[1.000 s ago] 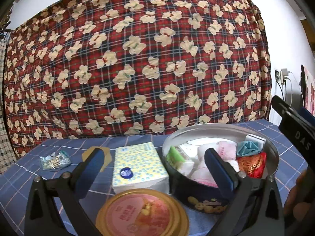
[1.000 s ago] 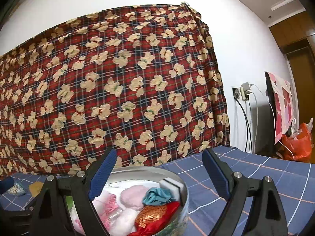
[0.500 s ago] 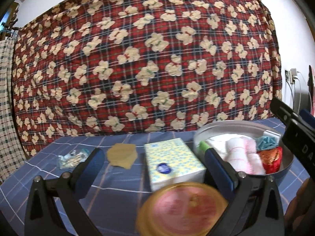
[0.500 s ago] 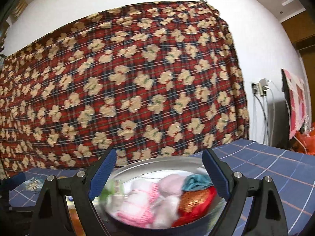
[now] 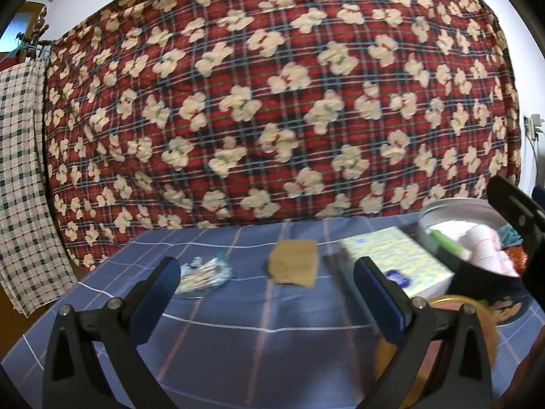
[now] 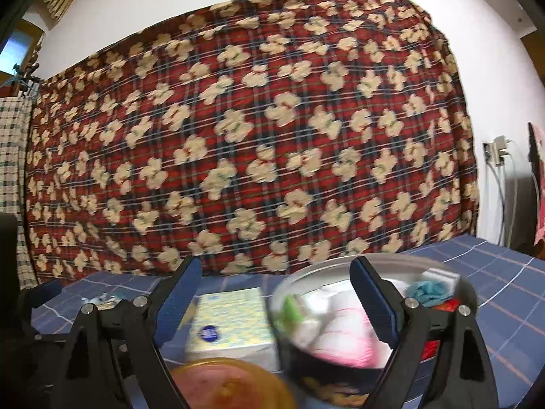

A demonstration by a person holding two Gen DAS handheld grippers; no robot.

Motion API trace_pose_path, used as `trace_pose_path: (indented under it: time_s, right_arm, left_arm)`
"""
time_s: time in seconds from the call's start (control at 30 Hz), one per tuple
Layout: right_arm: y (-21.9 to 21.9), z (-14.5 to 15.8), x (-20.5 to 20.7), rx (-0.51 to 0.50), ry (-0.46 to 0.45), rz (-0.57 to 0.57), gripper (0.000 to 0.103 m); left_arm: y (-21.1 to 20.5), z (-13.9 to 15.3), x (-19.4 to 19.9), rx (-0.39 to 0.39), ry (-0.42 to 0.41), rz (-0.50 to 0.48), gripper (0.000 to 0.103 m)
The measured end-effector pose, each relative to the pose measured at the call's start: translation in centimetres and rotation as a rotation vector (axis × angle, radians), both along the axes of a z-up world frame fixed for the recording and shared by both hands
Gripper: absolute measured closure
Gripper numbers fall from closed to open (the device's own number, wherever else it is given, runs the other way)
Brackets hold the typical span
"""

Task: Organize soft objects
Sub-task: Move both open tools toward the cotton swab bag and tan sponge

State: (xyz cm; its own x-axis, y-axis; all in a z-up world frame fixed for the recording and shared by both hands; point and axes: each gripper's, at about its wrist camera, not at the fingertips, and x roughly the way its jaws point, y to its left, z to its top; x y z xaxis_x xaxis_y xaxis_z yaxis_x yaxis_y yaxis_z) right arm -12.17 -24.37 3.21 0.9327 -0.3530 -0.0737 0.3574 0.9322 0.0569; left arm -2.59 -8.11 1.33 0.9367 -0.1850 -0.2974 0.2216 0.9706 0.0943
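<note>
The round tin (image 5: 477, 235) on the blue checked worktop (image 5: 238, 341) already holds rolled pink-and-white cloths (image 6: 344, 334), a teal cloth (image 6: 430, 289) and a red pouch (image 5: 516, 261), all packed inside its rim. Just beside it, on its left in both views, lies the yellow-patterned tissue pack (image 5: 395, 259); the tin's lid (image 6: 224, 385) rests in front of them, blurred. Further left a tan pad (image 5: 294, 266) and a clear bag of cotton swabs (image 5: 204, 274) lie apart on the cloth. My left hand-held gripper (image 5: 265, 293) hangs with its pads spread wide and nothing between them, framing the swabs and the pad. My right hand-held gripper (image 6: 272, 301), equally wide and empty, sits above the tissue pack and the tin. The step in hand, as I judge it, is fetching the loose items on the left. To do it well I should pick one target, drop the pads low to the worktop and straddle it squarely; the flat pad needs a pinch at an edge, and the slippery swab bag a grip across its bulk. The red bear-print quilt (image 5: 272, 102) fills the background.
</note>
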Motion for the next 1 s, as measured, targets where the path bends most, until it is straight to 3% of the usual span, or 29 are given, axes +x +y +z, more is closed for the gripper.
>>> trace_pose_path:
  time_s: [0.23, 0.43, 0.67, 0.83, 0.9, 1.0]
  right_arm:
    - [3.5, -0.5, 2.3, 0.007, 0.039, 0.053, 0.013]
    - [5.8, -0.7, 4.3, 0.033, 0.055, 0.083, 0.012]
    - [9.1, -1.3, 8.2, 0.062, 0.096, 0.093, 0.013]
    - [10.3, -2.3, 12.6, 0.103, 0.220, 0.040, 0.013]
    - [10.3, -2.4, 13.1, 0.115, 0.214, 0.021, 0.013]
    - [10.4, -2.4, 13.1, 0.118, 0.203, 0.040, 0.013]
  left_arm:
    - [4.4, -0.4, 2.5, -0.051, 0.053, 0.054, 0.000]
    - [6.6, -0.6, 3.6, -0.035, 0.051, 0.081, 0.000]
    - [10.5, -1.0, 6.3, -0.047, 0.107, 0.129, 0.000]
    - [11.3, -1.7, 9.0, 0.024, 0.156, 0.098, 0.000]
    - [11.1, -2.0, 10.0, 0.049, 0.174, 0.046, 0.000]
    - [9.4, -2.7, 11.8, 0.163, 0.203, -0.049, 0.000]
